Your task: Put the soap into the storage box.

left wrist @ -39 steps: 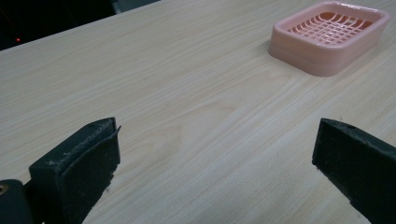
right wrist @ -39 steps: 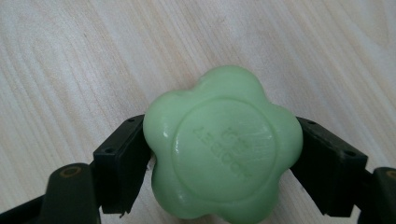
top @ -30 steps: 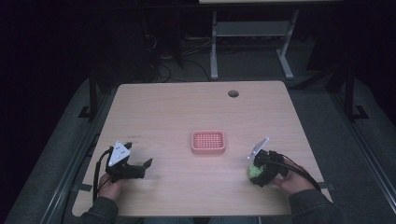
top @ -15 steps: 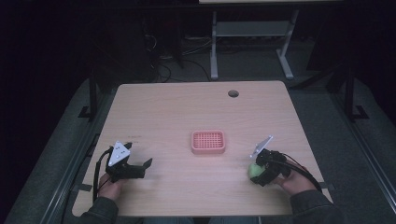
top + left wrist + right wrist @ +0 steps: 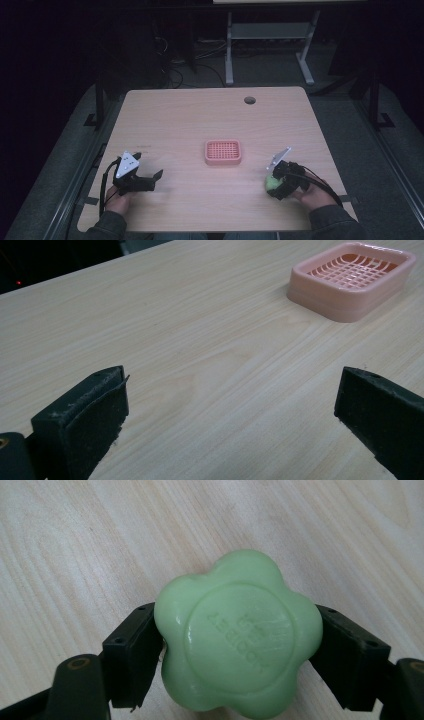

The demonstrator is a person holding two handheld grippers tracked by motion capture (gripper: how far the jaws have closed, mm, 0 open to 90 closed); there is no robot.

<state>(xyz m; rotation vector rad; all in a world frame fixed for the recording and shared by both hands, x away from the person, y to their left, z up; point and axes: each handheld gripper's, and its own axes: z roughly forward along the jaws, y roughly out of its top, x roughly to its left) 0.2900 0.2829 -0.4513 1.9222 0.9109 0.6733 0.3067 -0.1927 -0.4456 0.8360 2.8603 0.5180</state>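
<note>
- Pale wood table (image 5: 190, 125), round cable hole (image 5: 249, 100) near its far edge. Dark floor around it, a metal frame stand (image 5: 267, 45) beyond the far side.
- Pink slotted soap dish (image 5: 223, 152) sits flat near the middle of the table, between the two grippers and a little farther out than either.
- Right gripper (image 5: 278, 183) at the near right of the table, held in the person's right hand (image 5: 312, 195), sleeve coming in from the bottom edge. Grey plate tilted up on top of it.
- Its jaws are closed against a green flower-shaped soap (image 5: 237, 637), one black pad pressed on each side. Raised lettering on the soap's round face, too soft to read.
- In the high view the soap (image 5: 272, 183) shows as a small green lump at the gripper's tip, near the dish's right side but apart from it. Whether it touches the wood, I cannot tell.
- Left gripper (image 5: 145, 177) at the near left, in the person's left hand (image 5: 119, 202), well apart from the dish.
- Its jaws stand wide apart with nothing between them, bare table showing in the gap; the dish (image 5: 352, 277) lies ahead and to the right in the left gripper view.
</note>
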